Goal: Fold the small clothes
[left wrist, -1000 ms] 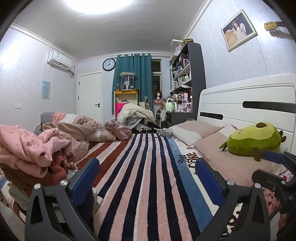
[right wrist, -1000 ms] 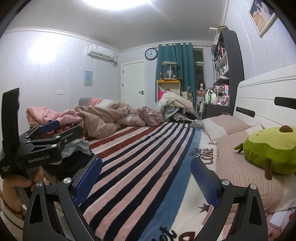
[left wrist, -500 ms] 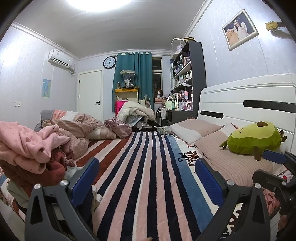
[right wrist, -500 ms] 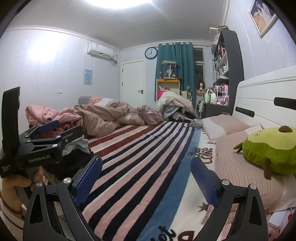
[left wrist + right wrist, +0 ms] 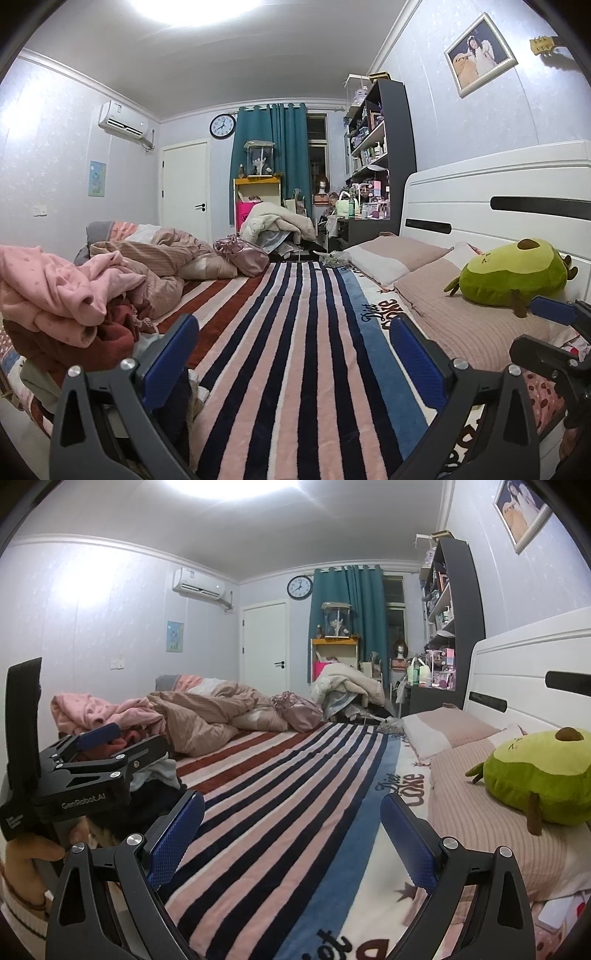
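A heap of small clothes (image 5: 62, 295) lies at the left of the bed, a pink garment on top and a dark red one (image 5: 107, 332) under it; the same heap (image 5: 96, 712) shows in the right wrist view. My left gripper (image 5: 291, 354) hovers open over the striped blanket (image 5: 306, 332), just right of the heap, nothing between its blue pads. My right gripper (image 5: 291, 834) is open too, above the blanket (image 5: 288, 794) nearer the pillows. In the right wrist view the left gripper's body (image 5: 85, 775) is at the left, held by a hand (image 5: 33, 849).
A green avocado plush (image 5: 513, 273) rests on pink pillows (image 5: 402, 254) against the white headboard (image 5: 498, 192) at the right. A crumpled duvet (image 5: 166, 254) and a pink satin bag (image 5: 243, 254) lie at the far end. Shelves, a desk and a door stand beyond.
Both grippers drifted slightly, so the view has tilted up a little and the clothes heap sits lower in the left wrist view. Both stay open and empty.
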Action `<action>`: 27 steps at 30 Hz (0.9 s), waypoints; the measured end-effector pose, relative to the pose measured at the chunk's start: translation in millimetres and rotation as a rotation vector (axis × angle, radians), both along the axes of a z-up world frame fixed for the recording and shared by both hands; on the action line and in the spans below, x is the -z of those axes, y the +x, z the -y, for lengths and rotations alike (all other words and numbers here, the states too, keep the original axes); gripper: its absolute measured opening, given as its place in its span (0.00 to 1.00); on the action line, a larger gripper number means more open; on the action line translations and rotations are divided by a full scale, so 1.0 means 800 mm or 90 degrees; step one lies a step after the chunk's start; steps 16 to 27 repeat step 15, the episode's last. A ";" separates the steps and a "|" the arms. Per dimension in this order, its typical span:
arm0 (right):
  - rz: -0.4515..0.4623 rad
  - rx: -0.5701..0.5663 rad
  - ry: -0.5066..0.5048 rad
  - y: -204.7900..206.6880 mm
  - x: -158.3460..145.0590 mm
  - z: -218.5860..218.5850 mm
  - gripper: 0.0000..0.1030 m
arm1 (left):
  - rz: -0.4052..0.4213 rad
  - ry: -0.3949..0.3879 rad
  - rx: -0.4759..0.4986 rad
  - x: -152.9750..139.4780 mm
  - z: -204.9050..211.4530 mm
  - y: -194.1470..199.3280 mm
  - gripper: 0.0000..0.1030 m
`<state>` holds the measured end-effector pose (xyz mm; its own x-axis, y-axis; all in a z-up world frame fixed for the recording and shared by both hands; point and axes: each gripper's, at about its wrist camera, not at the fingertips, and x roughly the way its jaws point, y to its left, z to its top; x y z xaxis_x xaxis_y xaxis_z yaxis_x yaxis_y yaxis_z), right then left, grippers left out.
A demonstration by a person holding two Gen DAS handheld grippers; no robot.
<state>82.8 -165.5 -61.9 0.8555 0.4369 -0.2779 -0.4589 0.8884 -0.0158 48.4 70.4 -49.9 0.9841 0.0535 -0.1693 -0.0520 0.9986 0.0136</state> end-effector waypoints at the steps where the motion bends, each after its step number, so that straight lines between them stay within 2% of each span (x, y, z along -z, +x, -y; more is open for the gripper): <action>1: 0.001 0.001 0.000 -0.001 0.000 0.000 0.92 | 0.000 0.000 0.001 0.001 0.000 0.000 0.99; 27: 0.001 0.003 0.002 -0.002 0.001 -0.004 0.92 | 0.002 0.006 0.010 0.002 0.004 -0.006 0.99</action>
